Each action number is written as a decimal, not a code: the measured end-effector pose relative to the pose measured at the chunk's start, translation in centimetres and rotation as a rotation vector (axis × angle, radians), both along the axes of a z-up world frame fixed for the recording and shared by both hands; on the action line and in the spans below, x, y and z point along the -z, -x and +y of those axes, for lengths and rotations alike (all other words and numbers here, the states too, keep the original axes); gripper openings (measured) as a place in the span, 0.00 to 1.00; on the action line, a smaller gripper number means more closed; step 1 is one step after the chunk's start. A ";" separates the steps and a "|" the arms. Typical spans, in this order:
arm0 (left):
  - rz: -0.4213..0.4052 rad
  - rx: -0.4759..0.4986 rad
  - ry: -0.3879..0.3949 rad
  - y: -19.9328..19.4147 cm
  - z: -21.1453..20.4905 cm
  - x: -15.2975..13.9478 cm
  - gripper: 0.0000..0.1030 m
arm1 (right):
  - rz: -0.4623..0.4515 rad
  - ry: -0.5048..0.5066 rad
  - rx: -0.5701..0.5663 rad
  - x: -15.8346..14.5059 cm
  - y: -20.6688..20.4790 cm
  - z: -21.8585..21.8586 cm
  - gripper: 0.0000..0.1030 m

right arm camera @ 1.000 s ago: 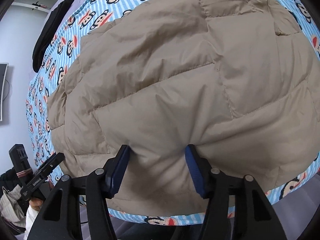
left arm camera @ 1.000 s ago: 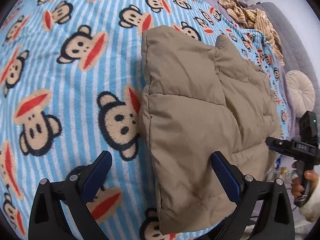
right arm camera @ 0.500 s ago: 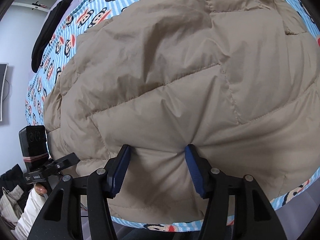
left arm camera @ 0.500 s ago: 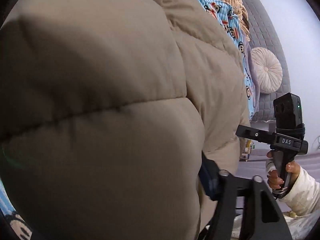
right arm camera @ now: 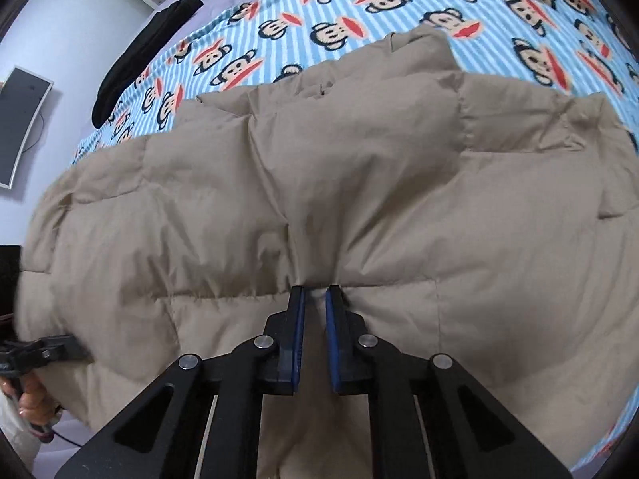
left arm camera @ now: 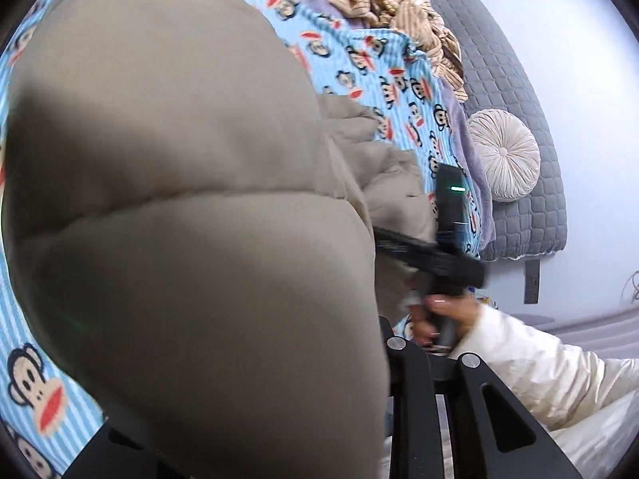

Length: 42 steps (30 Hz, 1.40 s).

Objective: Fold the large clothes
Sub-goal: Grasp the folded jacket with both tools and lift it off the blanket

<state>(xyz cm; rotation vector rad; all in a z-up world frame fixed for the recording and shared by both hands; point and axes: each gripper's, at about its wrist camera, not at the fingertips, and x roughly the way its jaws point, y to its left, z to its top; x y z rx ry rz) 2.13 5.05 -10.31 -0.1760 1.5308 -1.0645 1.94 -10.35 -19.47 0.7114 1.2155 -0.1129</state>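
A tan quilted puffer jacket (right arm camera: 359, 183) lies on a blue striped blanket with monkey faces (right arm camera: 339, 12). My right gripper (right arm camera: 315, 295) is closing, and its blue pads pinch a fold of the jacket's near edge. In the left wrist view the jacket (left arm camera: 179, 199) bulges up and hides most of my left gripper; only one of its black fingers (left arm camera: 403, 363) shows. That gripper is closing with the jacket between its jaws. My left gripper (right arm camera: 68, 345) also shows at the jacket's raised left edge. The right gripper (left arm camera: 435, 255) is held by a hand in a white sleeve (left arm camera: 539, 367).
A heap of beige striped clothing (left arm camera: 399, 4) lies at the blanket's far end. A round cream cushion (left arm camera: 503, 155) leans on a grey quilted headboard (left arm camera: 531, 80). A black item (right arm camera: 139, 56) lies along the bed's far left edge, below a wall screen (right arm camera: 20, 127).
My left gripper went from open over the jacket's corner to closed into it and rose, so the jacket now fills its view. My right jaws closed from wide apart onto a fold.
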 end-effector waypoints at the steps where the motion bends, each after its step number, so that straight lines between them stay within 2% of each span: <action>1: -0.020 0.004 -0.021 0.8 -1.6 -1.1 0.28 | -0.001 -0.023 -0.003 1.0 -0.4 -0.1 0.10; 7: -0.089 0.067 -0.135 4.4 -11.2 -4.3 0.31 | -0.042 -0.193 0.012 4.6 -0.2 -2.1 0.05; 8: -0.111 0.094 -0.152 5.0 -13.0 -4.7 0.35 | -0.052 -0.220 0.016 5.0 0.0 -2.4 0.05; 9: -0.126 0.124 -0.153 5.6 -14.5 -5.0 0.47 | -0.060 -0.245 0.021 5.4 0.2 -2.8 0.04; 10: -0.134 0.149 -0.150 6.0 -15.6 -5.2 0.59 | -0.066 -0.269 0.028 5.7 0.3 -3.1 0.03; 12: -0.122 0.208 -0.134 6.8 -17.9 -5.6 0.70 | -0.072 -0.330 0.037 6.1 0.6 -3.8 0.02; 15: -0.084 0.284 -0.088 7.6 -20.5 -6.0 0.71 | -0.064 -0.381 0.048 5.4 1.6 -5.3 0.02; 18: -0.007 0.339 -0.043 8.0 -22.9 -5.5 0.71 | -0.105 -0.392 0.103 3.5 4.7 -8.2 0.07; 21: 0.041 0.362 0.012 8.6 -25.7 -4.2 0.84 | -0.126 -0.373 0.187 2.1 9.3 -11.5 0.07; 23: 0.041 0.354 0.008 9.1 -28.1 -2.9 0.84 | -0.122 -0.363 0.238 1.6 12.4 -13.0 0.15; 25: 0.026 0.333 -0.024 9.4 -30.3 -1.2 0.84 | -0.107 -0.343 0.303 1.0 16.0 -14.1 0.54; 26: 0.016 0.324 -0.042 9.4 -31.8 -0.6 0.84 | -0.108 -0.331 0.331 0.6 17.7 -14.3 0.59; 28: -0.029 0.319 -0.082 10.1 -34.2 0.6 0.84 | -0.108 -0.296 0.378 -0.4 20.6 -14.4 0.59; 31: -0.121 0.344 -0.123 12.4 -35.3 1.6 0.84 | -0.161 -0.274 0.447 -2.8 24.9 -13.9 0.60; 32: -0.154 0.360 -0.134 11.5 -34.6 2.6 0.84 | -0.192 -0.280 0.452 -3.6 25.5 -13.4 0.63; 33: -0.193 0.374 -0.148 12.0 -35.6 2.3 0.84 | -0.228 -0.282 0.443 -4.7 26.1 -12.9 0.74; 34: -0.228 0.383 -0.157 11.4 -36.0 3.5 0.84 | -0.251 -0.280 0.423 -5.5 26.2 -12.2 0.83; 37: -0.333 0.365 -0.137 10.9 -35.6 1.0 0.84 | -0.266 -0.300 0.331 -6.2 25.5 -11.2 0.83; 39: -0.430 0.320 -0.095 10.1 -33.4 -1.4 0.84 | -0.224 -0.256 0.293 -5.5 23.7 -10.6 0.83; 40: -0.491 0.286 -0.092 9.5 -32.7 -2.3 0.84 | -0.185 -0.207 0.289 -5.1 22.2 -10.2 0.77; 41: -0.573 0.239 -0.103 9.0 -31.0 -3.4 0.84 | -0.164 -0.158 0.302 -5.0 21.8 -10.1 0.66; 42: -0.644 0.195 -0.125 8.2 -29.3 -4.0 0.84 | -0.165 -0.124 0.321 -5.0 21.5 -10.5 0.28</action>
